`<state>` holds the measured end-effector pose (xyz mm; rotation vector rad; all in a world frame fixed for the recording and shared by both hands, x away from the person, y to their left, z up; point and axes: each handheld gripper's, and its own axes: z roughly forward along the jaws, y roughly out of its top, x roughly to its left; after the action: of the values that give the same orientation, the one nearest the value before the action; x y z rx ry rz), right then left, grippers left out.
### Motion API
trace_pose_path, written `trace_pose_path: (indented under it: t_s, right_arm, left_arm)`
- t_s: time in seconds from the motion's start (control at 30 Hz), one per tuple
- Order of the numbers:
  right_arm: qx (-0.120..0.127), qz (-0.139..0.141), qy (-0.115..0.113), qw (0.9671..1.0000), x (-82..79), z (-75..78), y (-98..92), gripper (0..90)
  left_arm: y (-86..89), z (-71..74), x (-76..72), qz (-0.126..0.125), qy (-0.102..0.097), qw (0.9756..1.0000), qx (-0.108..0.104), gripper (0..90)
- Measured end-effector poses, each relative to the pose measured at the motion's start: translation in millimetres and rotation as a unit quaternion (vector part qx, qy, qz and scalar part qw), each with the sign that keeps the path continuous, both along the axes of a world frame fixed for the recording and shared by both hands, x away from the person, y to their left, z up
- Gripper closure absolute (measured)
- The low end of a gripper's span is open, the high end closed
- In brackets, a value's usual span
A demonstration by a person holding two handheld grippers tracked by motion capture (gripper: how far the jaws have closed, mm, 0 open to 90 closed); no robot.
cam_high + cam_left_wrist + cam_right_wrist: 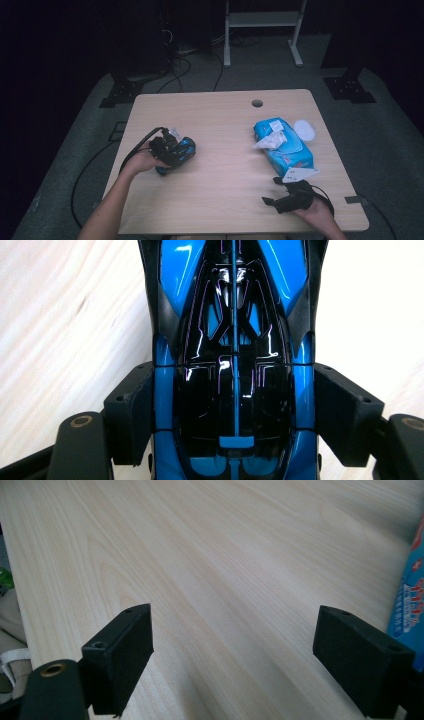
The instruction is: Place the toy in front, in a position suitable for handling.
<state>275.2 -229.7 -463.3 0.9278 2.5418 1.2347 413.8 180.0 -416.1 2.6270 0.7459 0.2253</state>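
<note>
A glossy blue and black toy car (234, 340) sits between the two black jaws of my left gripper (234, 415), whose pads press against its sides. In the high view, the left gripper (176, 154) holds the toy car (189, 146) just above the left part of the wooden table (225, 125). My right gripper (271, 191) rests near the front right edge with its jaws spread wide. In the right gripper view, the right gripper (232, 655) has only bare wood between its pads.
A blue pack of wet wipes (282, 145) lies on the right side of the table with a white sheet pulled up from its top, and its edge (412, 595) shows beside the right jaw. A white round lid (304, 129) lies behind it. A cable hole (257, 103) is near the far edge.
</note>
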Motion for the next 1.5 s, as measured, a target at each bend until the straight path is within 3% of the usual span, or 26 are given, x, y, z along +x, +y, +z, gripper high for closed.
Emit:
trace_pose_path:
  t_s: [0.3,0.43,0.53,0.73,0.87,1.03,1.1,1.27,1.37,1.5]
  right_arm:
    - [0.009,-0.01,-0.009,0.9999,-0.9,4.3,-8.7,15.5]
    - [0.013,-0.013,-0.012,0.9998,-1.6,6.1,-11.6,15.5]
    - [0.017,-0.018,-0.014,0.9996,-1.8,7.9,-13.8,15.5]
    - [0.022,-0.024,-0.021,0.9993,-2.6,10.9,-17.2,15.5]
    - [0.02,-0.03,-0.028,0.9989,-3.7,15.5,-19.2,15.8]
    - [0.032,-0.044,-0.057,0.9969,-2.5,28.8,-24.5,15.7]
    - [0.037,-0.056,-0.066,0.9955,2.6,35.4,-28.5,15.7]
    - [0.043,-0.088,-0.083,0.9917,24.9,47.7,-34.8,15.8]
    - [0.036,-0.105,-0.081,0.9905,44.5,51.2,-32.0,15.8]
    - [0.024,-0.117,-0.073,0.9902,69.7,53.6,-22.0,15.9]
  left_arm:
    - [-62.7,6.6,-14.1,-0.076,-0.012,0.997,-0.005,26.1]
    - [-88.7,1.9,-20.7,-0.109,-0.009,0.994,0.001,26.1]
    - [-107.3,-3.4,-27.0,-0.139,-0.008,0.9902,0.013,26.1]
    - [-131.7,-11.5,-36.3,-0.172,-0.004,0.985,0.019,26.1]
    - [-143.2,-20.1,-42.3,-0.188,0.0,0.9819,0.022,26.1]
    - [-153.9,-32.5,-47.0,-0.207,0.008,0.9775,0.036,26.1]
    - [-155.0,-32.8,-46.7,-0.209,0.01,0.9776,0.025,26.0]
    - [-156.4,-33.0,-45.9,-0.212,0.012,0.977,0.022,26.0]
    - [-154.9,-33.4,-44.8,-0.213,0.014,0.9768,0.016,25.9]
    - [-150.6,-31.2,-43.7,-0.206,0.016,0.9782,-0.016,22.0]
